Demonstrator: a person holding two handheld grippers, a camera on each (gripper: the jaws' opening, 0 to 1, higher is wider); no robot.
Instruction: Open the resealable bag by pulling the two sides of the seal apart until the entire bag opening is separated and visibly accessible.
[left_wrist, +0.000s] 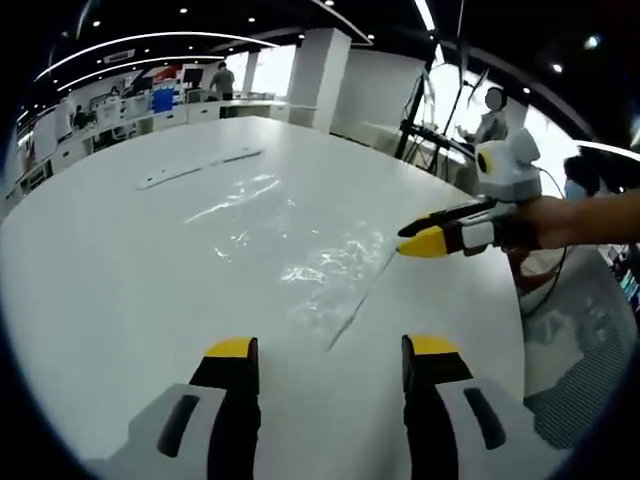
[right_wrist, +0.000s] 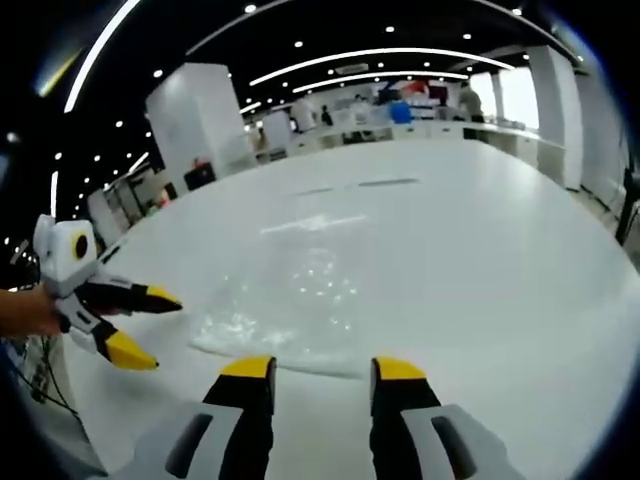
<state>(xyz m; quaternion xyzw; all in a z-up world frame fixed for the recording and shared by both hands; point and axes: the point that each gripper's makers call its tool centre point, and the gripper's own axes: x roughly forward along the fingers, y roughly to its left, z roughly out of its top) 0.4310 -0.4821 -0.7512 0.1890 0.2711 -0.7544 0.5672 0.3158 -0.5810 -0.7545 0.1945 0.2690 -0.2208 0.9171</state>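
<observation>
A clear resealable bag (left_wrist: 300, 265) lies flat on the white table (left_wrist: 120, 270), its film glinting. One straight edge of it runs toward my left gripper (left_wrist: 330, 348), which stands open just short of the bag and holds nothing. My right gripper (left_wrist: 415, 235) comes in from the right, held by a hand, with its yellow tips at the bag's edge. In the right gripper view the bag (right_wrist: 300, 300) lies just beyond my open right gripper (right_wrist: 322, 368), whose jaws sit at its near edge. The left gripper (right_wrist: 148, 325) shows at the left, jaws apart, beside the bag.
Thin flat strips (left_wrist: 200, 170) lie farther across the table, seen also as strips (right_wrist: 350, 187). The table's rounded edge (left_wrist: 525, 330) drops to grey floor on the right. A white pillar (left_wrist: 320, 65), desks and people stand in the background.
</observation>
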